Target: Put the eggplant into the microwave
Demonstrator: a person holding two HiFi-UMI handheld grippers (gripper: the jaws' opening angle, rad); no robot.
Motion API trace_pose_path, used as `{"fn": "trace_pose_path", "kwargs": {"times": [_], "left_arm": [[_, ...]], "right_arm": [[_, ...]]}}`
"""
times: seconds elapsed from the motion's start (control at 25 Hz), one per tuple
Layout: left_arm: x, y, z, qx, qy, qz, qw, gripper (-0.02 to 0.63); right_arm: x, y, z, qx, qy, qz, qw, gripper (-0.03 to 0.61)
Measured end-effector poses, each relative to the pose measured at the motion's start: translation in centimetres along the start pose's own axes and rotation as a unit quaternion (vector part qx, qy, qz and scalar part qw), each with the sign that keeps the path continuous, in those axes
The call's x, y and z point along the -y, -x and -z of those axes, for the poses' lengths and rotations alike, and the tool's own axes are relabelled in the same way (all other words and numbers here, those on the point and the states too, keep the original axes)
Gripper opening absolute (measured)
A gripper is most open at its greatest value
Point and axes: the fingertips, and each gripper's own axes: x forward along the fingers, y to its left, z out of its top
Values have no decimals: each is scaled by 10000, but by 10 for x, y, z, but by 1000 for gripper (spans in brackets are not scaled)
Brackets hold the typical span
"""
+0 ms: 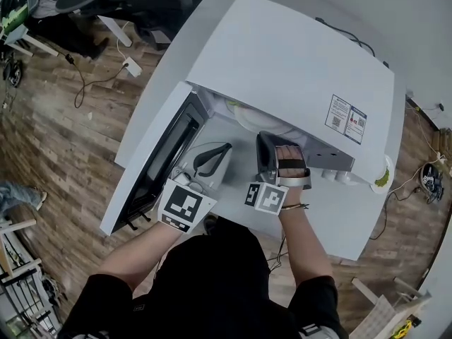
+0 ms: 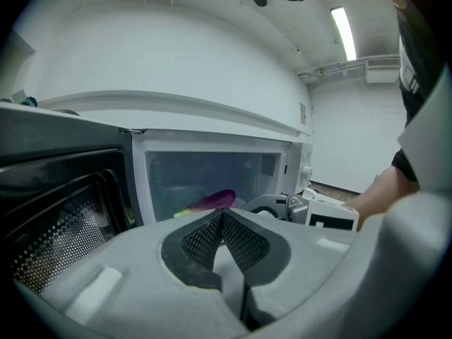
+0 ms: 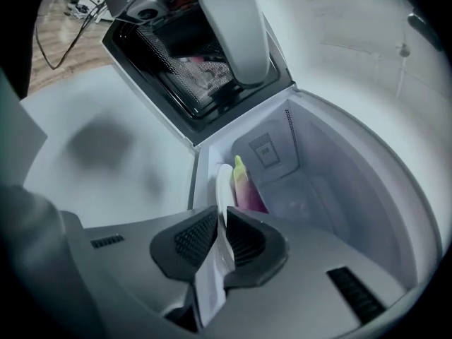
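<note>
The white microwave (image 1: 282,62) stands with its door (image 1: 159,164) swung open to the left. Inside, the purple eggplant (image 2: 212,201) with its green stem lies on a white plate (image 3: 223,182); it also shows in the right gripper view, eggplant (image 3: 248,189). My right gripper (image 3: 220,221) reaches into the cavity, its pads shut on the plate's near rim. In the head view the right gripper (image 1: 270,135) sits at the cavity mouth, where the plate (image 1: 258,121) peeks out. My left gripper (image 2: 222,216) hangs shut and empty before the opening, left gripper (image 1: 226,148) beside the door.
The microwave sits on a round white table (image 1: 367,217). A small dish with something green (image 1: 382,179) rests at the table's right edge. The microwave's knobs (image 1: 333,175) face me. Cables and a power strip (image 1: 131,66) lie on the wooden floor at left.
</note>
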Motion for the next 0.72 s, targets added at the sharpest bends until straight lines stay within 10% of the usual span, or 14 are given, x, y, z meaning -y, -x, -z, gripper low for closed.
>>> {"fn": "trace_pose_path", "kwargs": {"times": [0.72], "left_arm": [[-1, 6, -11, 28, 186, -21, 9998, 9]], "right_arm": [[23, -26, 5, -187, -1326, -176, 9908, 51]]}}
